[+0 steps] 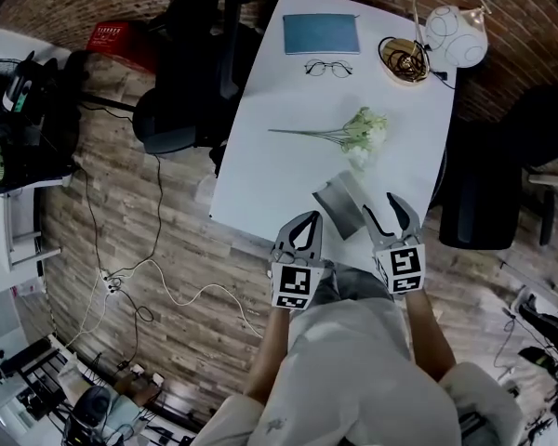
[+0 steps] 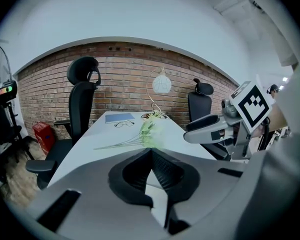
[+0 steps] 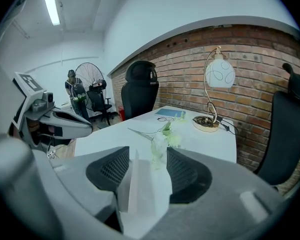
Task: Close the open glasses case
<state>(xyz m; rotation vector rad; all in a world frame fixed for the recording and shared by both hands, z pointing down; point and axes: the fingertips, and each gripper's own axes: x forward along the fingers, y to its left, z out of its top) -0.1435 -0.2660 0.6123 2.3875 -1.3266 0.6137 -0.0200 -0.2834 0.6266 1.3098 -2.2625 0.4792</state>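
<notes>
Head view: my left tongs and right tongs flank the open glasses case at the tabletop's near edge.

Left gripper view: the left tongs are together and hide the glasses case.

Right gripper view: the right tongs are apart. A pale panel of the glasses case stands between them, cut off below.

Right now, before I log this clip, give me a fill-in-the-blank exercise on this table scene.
1. The left gripper has its jaws ____.
2. Between the jaws of the right gripper stands the lid of the open ____.
3. The glasses lie next to the blue ____.
Missing words: shut; glasses case; notebook.
</notes>
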